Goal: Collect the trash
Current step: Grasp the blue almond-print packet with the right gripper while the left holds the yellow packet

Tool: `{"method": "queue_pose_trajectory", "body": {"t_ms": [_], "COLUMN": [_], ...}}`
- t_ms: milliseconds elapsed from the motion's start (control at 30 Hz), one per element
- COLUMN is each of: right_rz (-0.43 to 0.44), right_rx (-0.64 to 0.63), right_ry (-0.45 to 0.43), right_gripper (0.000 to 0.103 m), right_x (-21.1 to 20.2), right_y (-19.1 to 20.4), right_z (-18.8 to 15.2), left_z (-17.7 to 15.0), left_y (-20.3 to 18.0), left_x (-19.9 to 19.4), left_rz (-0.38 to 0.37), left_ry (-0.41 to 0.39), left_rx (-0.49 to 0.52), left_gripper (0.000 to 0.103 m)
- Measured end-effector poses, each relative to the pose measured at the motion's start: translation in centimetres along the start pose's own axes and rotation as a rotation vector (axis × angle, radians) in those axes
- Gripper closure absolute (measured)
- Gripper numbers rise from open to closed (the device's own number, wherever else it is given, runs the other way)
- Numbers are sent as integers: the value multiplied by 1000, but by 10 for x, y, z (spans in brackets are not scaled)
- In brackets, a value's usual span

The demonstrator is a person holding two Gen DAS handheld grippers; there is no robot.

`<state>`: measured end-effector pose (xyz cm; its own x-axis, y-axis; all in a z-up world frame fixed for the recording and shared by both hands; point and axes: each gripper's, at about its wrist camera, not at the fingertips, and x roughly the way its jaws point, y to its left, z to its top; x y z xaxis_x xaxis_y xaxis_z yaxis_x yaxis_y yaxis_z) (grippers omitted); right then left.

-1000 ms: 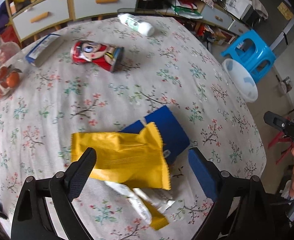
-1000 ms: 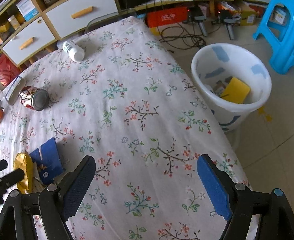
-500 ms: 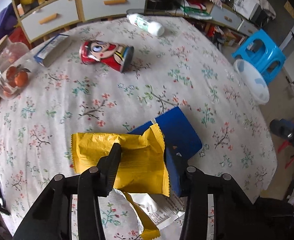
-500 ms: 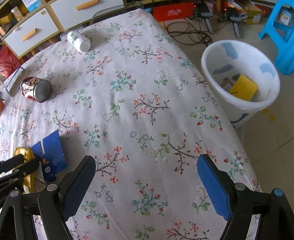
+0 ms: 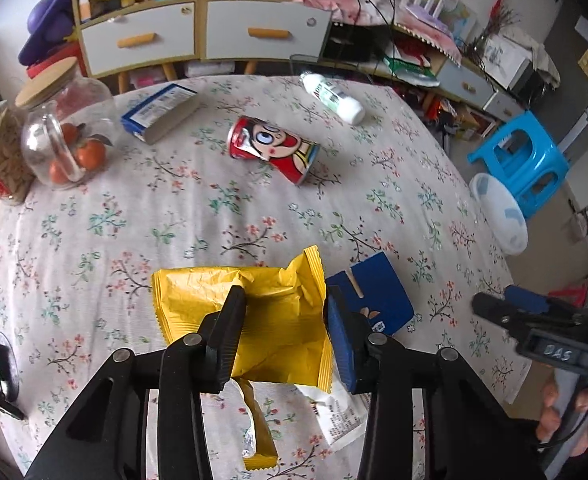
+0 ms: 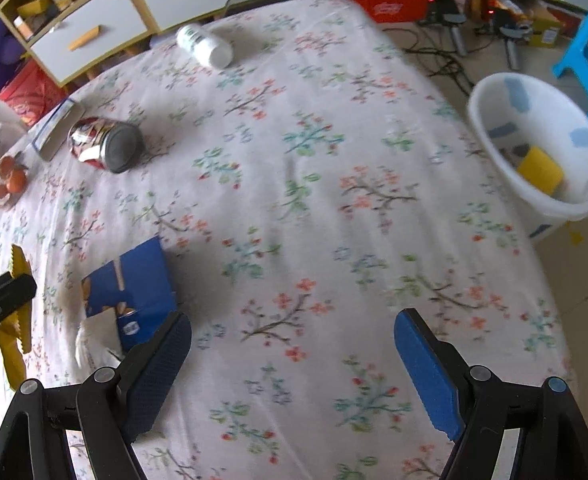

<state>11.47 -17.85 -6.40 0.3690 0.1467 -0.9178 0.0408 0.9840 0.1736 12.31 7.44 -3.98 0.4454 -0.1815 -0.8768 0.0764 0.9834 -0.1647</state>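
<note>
Pinching the yellow snack wrapper [image 5: 282, 320] between its two pads, the left gripper [image 5: 286, 332] holds the crumpled packet just above the floral tablecloth [image 5: 214, 208]; its jaws have just been closing, with the wrapper between them. A loose yellow strip [image 5: 260, 432] dangles from under the packet toward the near edge of the table. Just to the right of the wrapper lies a flat blue packet [image 5: 374, 296], and partly tucked under both is a white printed wrapper [image 5: 342, 412].

The right gripper [image 6: 294, 360] hangs over bare cloth near the table's front edge, jaws spread wide with nothing between them. From its camera the blue packet sits just beyond its left finger [image 6: 158, 368], not touching it as far as I can tell.

Farther back on the table, a red cartoon-printed can [image 5: 274, 148] lies on its side, a white bottle [image 5: 334, 98] lies near the far edge, and a blue-and-white box [image 5: 158, 114] rests beside a glass jar of oranges [image 5: 66, 136].

Off the table's right side, on the floor, stands a white bin [image 6: 542, 152] with a yellow packet [image 6: 540, 170] already in it, next to a blue plastic stool [image 5: 522, 156].
</note>
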Motion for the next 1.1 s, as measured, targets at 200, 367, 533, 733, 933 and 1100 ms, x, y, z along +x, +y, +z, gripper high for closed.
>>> {"method": "queue_pose_trajectory", "body": {"t_ms": [200, 367, 533, 733, 933, 1100], "right_rz": [31, 76, 91, 90, 66, 20], "right_rx": [-19, -47, -89, -135, -176, -221], "right_ry": [44, 74, 89, 114, 152, 136], "right_gripper": [16, 5, 2, 2, 2, 2], "right_x": [22, 41, 58, 76, 96, 102], "right_y": [26, 53, 80, 105, 121, 129], "right_z": [1, 1, 3, 2, -2, -2], "left_z": [0, -1, -3, -8, -16, -22], "left_y": [13, 25, 39, 60, 80, 85], "left_x": [-9, -13, -18, -25, -28, -30], "left_rz": [-1, 0, 18, 39, 58, 64], "left_ry": [-17, -15, -23, -28, -14, -11], "left_rx": [-23, -45, -54, -81, -108, -109], "left_gripper": [60, 61, 61, 61, 61, 61]}}
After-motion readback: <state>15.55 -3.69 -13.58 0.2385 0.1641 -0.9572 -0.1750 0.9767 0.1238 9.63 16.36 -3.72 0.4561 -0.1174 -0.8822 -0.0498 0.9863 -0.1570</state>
